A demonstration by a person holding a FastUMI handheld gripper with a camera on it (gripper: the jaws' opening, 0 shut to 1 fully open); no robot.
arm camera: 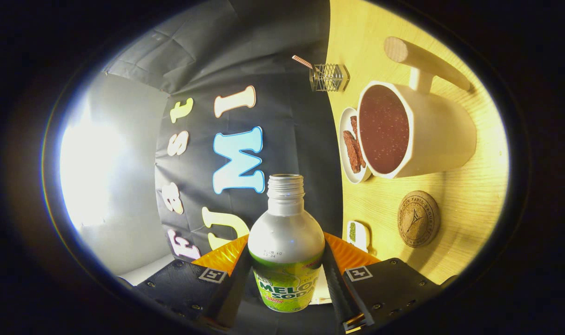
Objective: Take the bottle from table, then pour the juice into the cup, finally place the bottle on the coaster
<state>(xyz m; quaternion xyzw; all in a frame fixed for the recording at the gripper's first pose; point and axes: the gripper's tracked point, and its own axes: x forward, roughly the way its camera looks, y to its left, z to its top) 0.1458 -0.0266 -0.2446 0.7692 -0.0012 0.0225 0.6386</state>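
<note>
tool (287,274) clamps bottle (286,246), both fingers on its body | view rolled: pour tilt, judged | mouth open, short of cup (406,132) | coaster (418,218) bare beside cup

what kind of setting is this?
Likely a staged recording booth set up as a snack table: black cloth wall, wooden table with cup, plate of snacks and cork coaster. Hand-held gripper is shut on the bottle.

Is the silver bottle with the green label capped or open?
Open: the silver bottle with green label, clamped between the gripper fingers, shows bare neck threads and no cap.
</note>
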